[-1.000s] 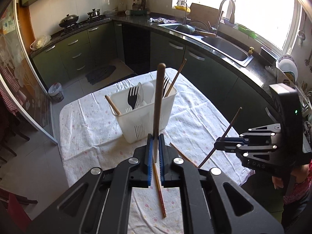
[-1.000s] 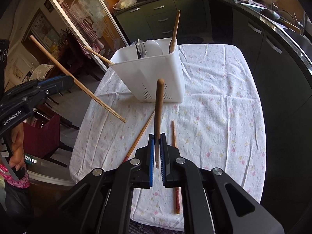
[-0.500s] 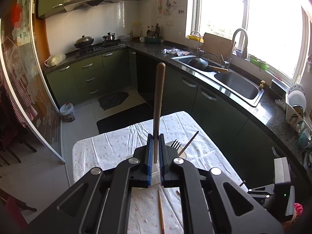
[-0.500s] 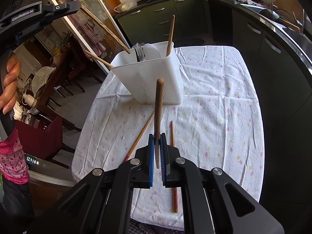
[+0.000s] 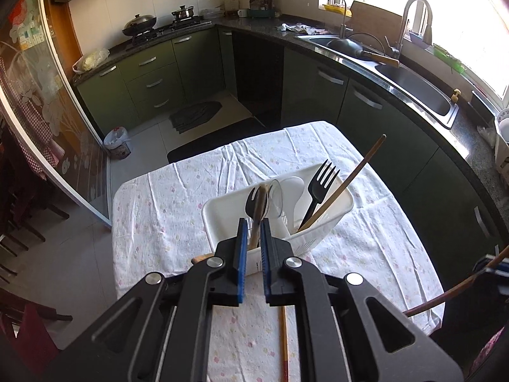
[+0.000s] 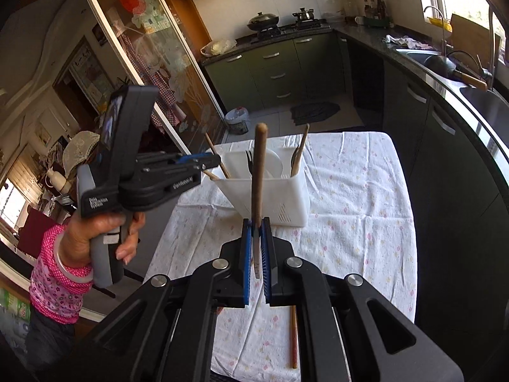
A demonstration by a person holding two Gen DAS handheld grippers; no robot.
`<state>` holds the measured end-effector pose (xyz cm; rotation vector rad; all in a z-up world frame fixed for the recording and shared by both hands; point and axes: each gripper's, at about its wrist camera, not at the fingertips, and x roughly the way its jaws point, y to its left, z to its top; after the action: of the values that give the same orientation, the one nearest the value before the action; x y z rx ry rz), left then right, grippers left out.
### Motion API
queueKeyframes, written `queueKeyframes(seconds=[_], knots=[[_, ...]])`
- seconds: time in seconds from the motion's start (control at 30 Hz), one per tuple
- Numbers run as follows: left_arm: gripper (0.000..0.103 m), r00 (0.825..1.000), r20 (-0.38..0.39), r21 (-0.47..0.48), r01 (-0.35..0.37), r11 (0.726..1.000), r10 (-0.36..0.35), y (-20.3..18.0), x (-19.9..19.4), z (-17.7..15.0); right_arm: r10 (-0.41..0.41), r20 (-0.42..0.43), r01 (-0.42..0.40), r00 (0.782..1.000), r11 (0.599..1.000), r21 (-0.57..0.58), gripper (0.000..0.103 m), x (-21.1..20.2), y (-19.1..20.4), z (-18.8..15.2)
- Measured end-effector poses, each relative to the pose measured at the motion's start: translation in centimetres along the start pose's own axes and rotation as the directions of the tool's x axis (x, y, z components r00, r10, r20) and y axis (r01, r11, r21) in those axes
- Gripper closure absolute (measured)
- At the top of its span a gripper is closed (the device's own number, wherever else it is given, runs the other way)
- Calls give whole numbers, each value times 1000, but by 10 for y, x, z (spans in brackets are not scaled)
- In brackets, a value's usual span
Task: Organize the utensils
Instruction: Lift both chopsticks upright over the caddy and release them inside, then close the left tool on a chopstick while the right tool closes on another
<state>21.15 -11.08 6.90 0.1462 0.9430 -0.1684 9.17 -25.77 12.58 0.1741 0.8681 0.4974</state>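
Observation:
A white utensil caddy (image 5: pixel 331 222) stands on the cloth-covered table (image 5: pixel 191 197); it also shows in the right wrist view (image 6: pixel 280 200). It holds black forks (image 5: pixel 318 187), a clear spoon and chopsticks (image 5: pixel 346 181). My left gripper (image 5: pixel 253 232) hovers over the caddy's near-left compartment, jaws slightly apart, with a brown chopstick (image 5: pixel 259 210) standing between them and dropping into the caddy. From the right wrist view the left gripper (image 6: pixel 203 160) sits at the caddy's left rim. My right gripper (image 6: pixel 257 229) is shut on a brown chopstick (image 6: pixel 258 172), held upright before the caddy.
One chopstick (image 5: pixel 283 340) lies on the cloth near the front edge, also in the right wrist view (image 6: pixel 294 337). Green kitchen cabinets, a sink (image 5: pixel 413 86) and a stove (image 5: pixel 159 28) ring the table. A glass sliding door (image 6: pixel 152 63) is on the left.
My left gripper swung up, then came down over the caddy, and its jaws have parted around the chopstick, which now reaches into the caddy. The right gripper drew back slightly, still holding its chopstick.

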Motion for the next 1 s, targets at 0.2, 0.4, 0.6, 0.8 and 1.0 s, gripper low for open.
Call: queueKeyframes(seconds=[0.2,0.4,0.6,0.8,1.0], knots=[[84,999,40,-8,29,1000,-28,2,-24,-6,-23,164,23,986,1000,5,96,-24,18,58],[80,998,10,33,55,998,-56,-4,-35,-31,-141,206,142,968,990,11,96,8,25,99],[80,990,-102,70,100,992,-93,-13,-17,-69,-210,67,209,975,978,19,96,87,8,98],[80,973,-208,79,121,990,-102,-17,16,-95,-208,6,208,978,978,13,93,116,-6,82],[77,935,-344,72,114,991,-83,-26,70,-117,-143,73,144,987,990,-5,88,69,-2,66]])
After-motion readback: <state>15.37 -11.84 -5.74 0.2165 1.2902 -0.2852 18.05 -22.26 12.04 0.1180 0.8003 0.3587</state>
